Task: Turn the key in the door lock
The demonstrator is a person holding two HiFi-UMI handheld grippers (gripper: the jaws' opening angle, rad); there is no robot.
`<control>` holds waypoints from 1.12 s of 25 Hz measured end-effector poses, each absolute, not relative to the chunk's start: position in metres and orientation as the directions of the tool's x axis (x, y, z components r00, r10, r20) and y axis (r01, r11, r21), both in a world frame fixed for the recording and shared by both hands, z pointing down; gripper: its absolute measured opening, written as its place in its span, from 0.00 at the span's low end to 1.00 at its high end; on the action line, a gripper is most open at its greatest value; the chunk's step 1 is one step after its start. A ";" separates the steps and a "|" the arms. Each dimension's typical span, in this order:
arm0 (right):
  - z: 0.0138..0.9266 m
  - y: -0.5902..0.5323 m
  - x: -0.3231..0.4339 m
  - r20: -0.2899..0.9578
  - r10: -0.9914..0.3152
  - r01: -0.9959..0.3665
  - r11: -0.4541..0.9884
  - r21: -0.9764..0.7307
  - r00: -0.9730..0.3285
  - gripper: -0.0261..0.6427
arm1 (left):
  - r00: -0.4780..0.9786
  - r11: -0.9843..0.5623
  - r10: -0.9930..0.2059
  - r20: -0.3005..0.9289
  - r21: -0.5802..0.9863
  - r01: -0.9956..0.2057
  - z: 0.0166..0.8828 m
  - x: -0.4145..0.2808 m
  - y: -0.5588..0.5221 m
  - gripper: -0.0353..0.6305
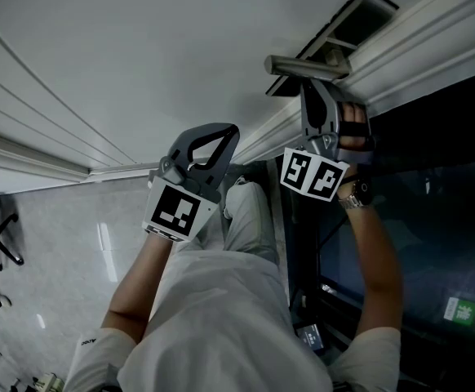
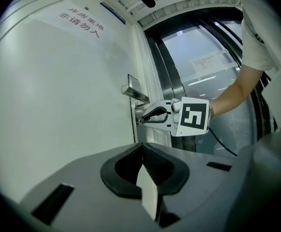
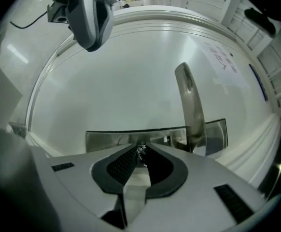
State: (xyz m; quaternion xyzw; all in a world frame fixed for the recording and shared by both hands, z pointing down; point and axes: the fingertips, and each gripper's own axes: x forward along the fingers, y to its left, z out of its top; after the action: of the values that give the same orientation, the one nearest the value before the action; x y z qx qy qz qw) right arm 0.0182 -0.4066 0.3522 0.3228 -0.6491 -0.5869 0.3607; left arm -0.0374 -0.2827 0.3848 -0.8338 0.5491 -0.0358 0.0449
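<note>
At the white door (image 2: 58, 105), we hold the right gripper (image 2: 140, 119) level against the lock plate (image 3: 111, 139). Its jaws are drawn in on the small metal key (image 3: 141, 152), which sits between the dark pad tips right at the plate. In the right gripper view the lever handle (image 3: 191, 110) rises at one o'clock from those tips. In the left gripper view the key's place lies at six o'clock, just beneath that handle.

Our left gripper (image 2: 142, 148) hangs well apart from the door, its two jaws pressed together with nothing between them. From its camera the right gripper shows at twelve o'clock. The right gripper's marker cube (image 2: 194, 117) faces us and a bare forearm (image 2: 232, 93) runs off towards two o'clock.

Red print (image 2: 82, 23) crosses the door at eleven o'clock, too small for us to read. A glass panel (image 2: 203, 71) stands at the door's three o'clock side, beyond the frame.
</note>
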 end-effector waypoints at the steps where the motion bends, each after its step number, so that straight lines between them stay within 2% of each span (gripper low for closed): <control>1: 0.351 -0.407 0.018 0.088 -0.841 -0.039 0.128 0.991 -0.533 0.11 | 0.391 -0.390 -0.920 0.011 -0.109 -0.914 0.385 -0.038 -0.282 0.06; 6: 0.346 -0.407 0.018 0.094 -0.837 -0.226 0.251 0.941 -0.539 0.12 | 0.389 -0.386 -0.921 0.008 -0.131 -0.913 0.384 -0.042 -0.278 0.06; 12: 0.336 -0.408 0.019 0.095 -0.818 -0.494 0.431 0.755 -0.568 0.11 | 0.380 -0.378 -0.925 0.006 -0.121 -0.918 0.382 -0.046 -0.272 0.06; 19: 0.332 -0.411 0.020 0.111 -0.793 -0.610 0.542 0.578 -0.599 0.11 | 0.371 -0.369 -0.929 0.004 -0.100 -0.924 0.384 -0.049 -0.271 0.06; 21: 0.330 -0.414 0.024 0.111 -0.784 -0.662 0.583 0.471 -0.611 0.06 | 0.377 -0.376 -0.926 0.005 -0.110 -0.920 0.384 -0.046 -0.272 0.06; 28: 0.328 -0.421 0.034 0.115 -0.762 -0.765 0.644 0.017 -0.638 0.06 | 0.391 -0.387 -0.920 0.000 -0.137 -0.912 0.381 -0.042 -0.275 0.06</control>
State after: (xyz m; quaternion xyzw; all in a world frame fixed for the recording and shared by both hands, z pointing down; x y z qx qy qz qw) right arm 0.0335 -0.4205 0.3284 0.4219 -0.9048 0.0164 0.0558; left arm -0.0416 -0.2749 0.3815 -0.8321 0.5504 -0.0377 0.0573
